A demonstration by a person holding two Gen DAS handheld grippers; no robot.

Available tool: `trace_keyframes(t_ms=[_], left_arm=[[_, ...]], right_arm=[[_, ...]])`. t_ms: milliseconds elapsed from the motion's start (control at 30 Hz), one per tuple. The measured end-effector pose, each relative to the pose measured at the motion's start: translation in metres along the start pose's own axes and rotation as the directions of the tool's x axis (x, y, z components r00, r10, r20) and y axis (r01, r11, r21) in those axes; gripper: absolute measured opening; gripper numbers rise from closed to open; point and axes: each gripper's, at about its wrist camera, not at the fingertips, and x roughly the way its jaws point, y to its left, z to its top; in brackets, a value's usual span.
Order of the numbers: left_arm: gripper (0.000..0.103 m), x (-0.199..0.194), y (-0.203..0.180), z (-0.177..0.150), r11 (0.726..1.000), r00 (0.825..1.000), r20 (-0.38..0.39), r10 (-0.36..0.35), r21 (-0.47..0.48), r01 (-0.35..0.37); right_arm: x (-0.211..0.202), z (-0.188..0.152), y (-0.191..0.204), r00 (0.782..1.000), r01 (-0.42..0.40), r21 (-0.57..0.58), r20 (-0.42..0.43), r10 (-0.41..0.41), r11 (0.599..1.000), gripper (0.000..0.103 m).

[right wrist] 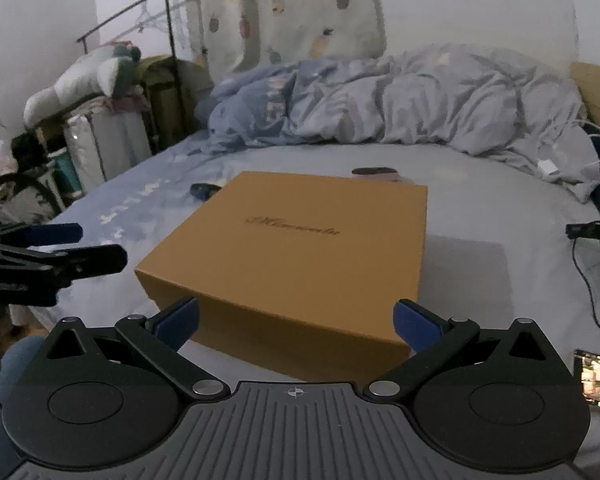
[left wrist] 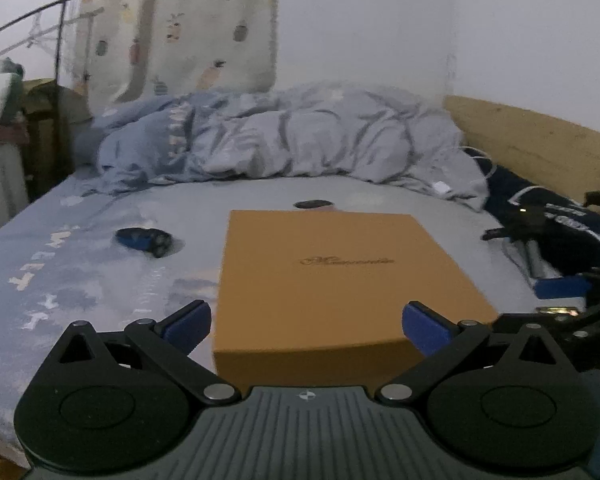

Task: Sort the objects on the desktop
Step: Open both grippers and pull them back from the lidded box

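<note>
Flat tan cardboard box (left wrist: 332, 280) sits on the pale blue bedsheet (left wrist: 80, 280), straight ahead of both tools. Blue-black electric shaver (left wrist: 144, 241) lies to its left; small dark oval obj. (left wrist: 314, 204) just behind it; crumpled grey-blue duvet (left wrist: 284, 140) further back.

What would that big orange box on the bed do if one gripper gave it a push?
The orange box looks like stiff cardboard with crisp edges, so it would probably keep its shape. It is broad and low, so it should slide rather than tip. The soft bedsheet may drag on it and bunch up. Its weight cannot be judged, since the lid is shut.
</note>
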Motion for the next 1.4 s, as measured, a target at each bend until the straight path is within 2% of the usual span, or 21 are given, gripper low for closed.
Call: trace_keyframes(t_ms=[867,1400], left_arm=[[0.103,0.0038,-0.002,-0.0073,0.999,0.999,-0.039,-0.033,0.002,0.033],[0.103,0.0058,-0.002,-0.0079,1.0,0.999,-0.051,-0.012,-0.005,0.012]], right_arm=[[0.0045,-0.0017,0.0053,1.0,-0.01,0.013,-0.002,0.01,1.0,0.103],[0.0056,-0.0028,0.0002,1.0,-0.008,0.047,-0.01,0.008,0.999,0.103]])
